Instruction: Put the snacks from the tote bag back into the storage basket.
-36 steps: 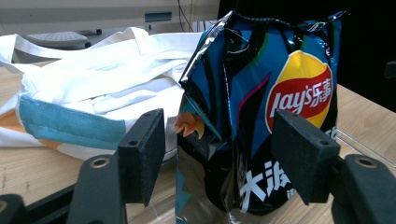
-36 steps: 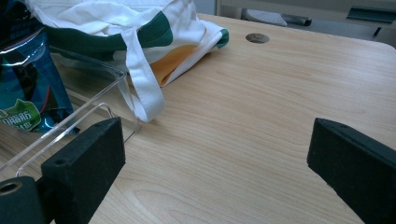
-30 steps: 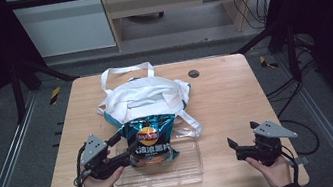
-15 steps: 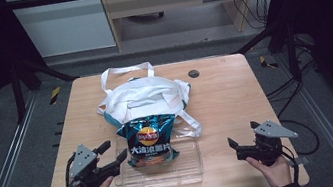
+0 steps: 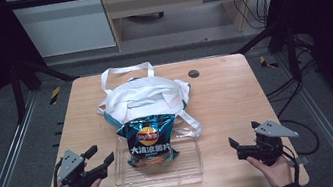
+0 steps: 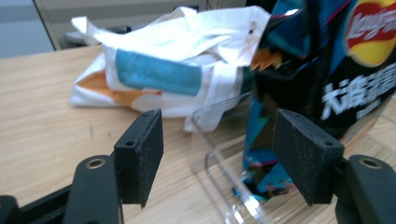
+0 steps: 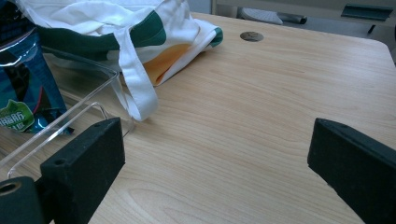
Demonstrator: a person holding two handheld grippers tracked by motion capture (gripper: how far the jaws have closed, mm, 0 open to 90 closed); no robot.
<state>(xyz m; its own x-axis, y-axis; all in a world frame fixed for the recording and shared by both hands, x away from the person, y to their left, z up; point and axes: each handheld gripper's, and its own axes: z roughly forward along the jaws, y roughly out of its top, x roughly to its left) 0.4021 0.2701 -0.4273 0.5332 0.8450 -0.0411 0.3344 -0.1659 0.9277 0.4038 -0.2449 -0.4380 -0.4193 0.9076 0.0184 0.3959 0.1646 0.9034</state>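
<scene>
Item: chip bag [image 5: 149,141], blue foil, sealed and puffed. It lay in the clear plastic tray [image 5: 190,163] at the near middle of the counter [image 5: 235,92], its top edge leaning out over the tray's far rim toward the white tote bag [image 5: 142,97].

Handling, as judged: light, air-filled, crushable contents; the foil looked slick and likely to crinkle and slide under a hard squeeze. Best taken by the flat crimped seam at the top or by a side edge, not across the belly. The tray was thin, stiff and clear, probably light enough to skate on the wood if nudged.

Tote bag: soft cloth, white with teal and orange panels, collapsed flat behind the tray, one strap [image 7: 135,88] trailing to the tray's right far corner.

Left gripper [image 5: 101,159]: jaws spread wide, nothing between them, just beside the tray's left wall. In the left gripper view the tray's corner [image 6: 210,140] and the chip bag's lower edge stood ahead of them.

Right gripper [image 5: 236,145]: jaws spread, empty, resting apart from the tray at its right.
</scene>
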